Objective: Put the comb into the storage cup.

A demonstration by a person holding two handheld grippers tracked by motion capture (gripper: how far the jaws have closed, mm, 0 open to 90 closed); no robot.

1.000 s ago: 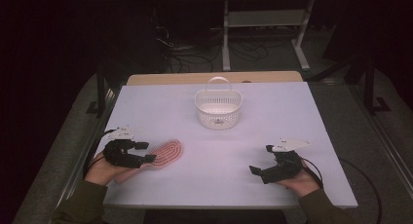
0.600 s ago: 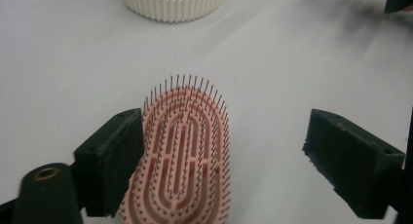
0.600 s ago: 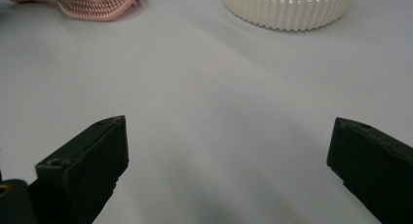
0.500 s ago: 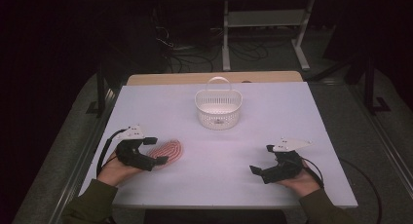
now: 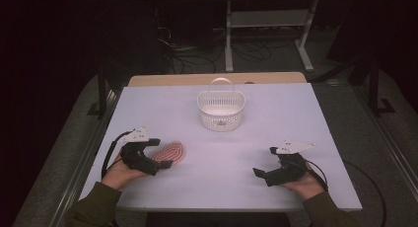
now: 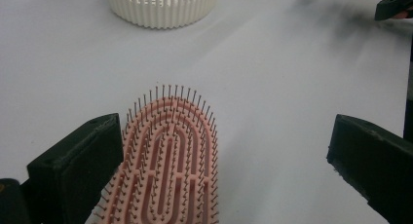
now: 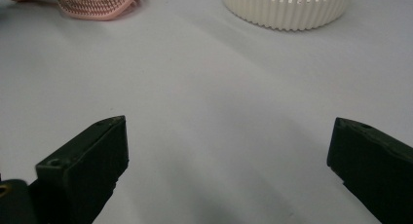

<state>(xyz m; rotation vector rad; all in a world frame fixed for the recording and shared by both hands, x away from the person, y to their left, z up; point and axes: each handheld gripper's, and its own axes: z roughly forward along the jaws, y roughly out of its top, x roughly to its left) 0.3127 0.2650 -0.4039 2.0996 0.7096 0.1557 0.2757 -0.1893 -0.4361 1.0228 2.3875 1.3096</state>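
A: Is there any writing, label, brand or number to read here?

B: None. The pink hairbrush [image 6: 168,158], the white basket [image 5: 220,108] and the pale worktop [image 5: 305,123] all look plain, with no legible marks.

Pink hairbrush [image 6: 168,160]: matt plastic pad, slotted, set with thin dark pins, metallic in look. White basket [image 5: 220,108]: ribbed plastic, slightly glossy, slatted wall. Table [image 5: 276,118]: smooth matt white top, pale wood edge at far side. Left gripper [image 5: 160,153] and right gripper [image 5: 263,165]: matt black plastic, faintly rough, grey top plates.
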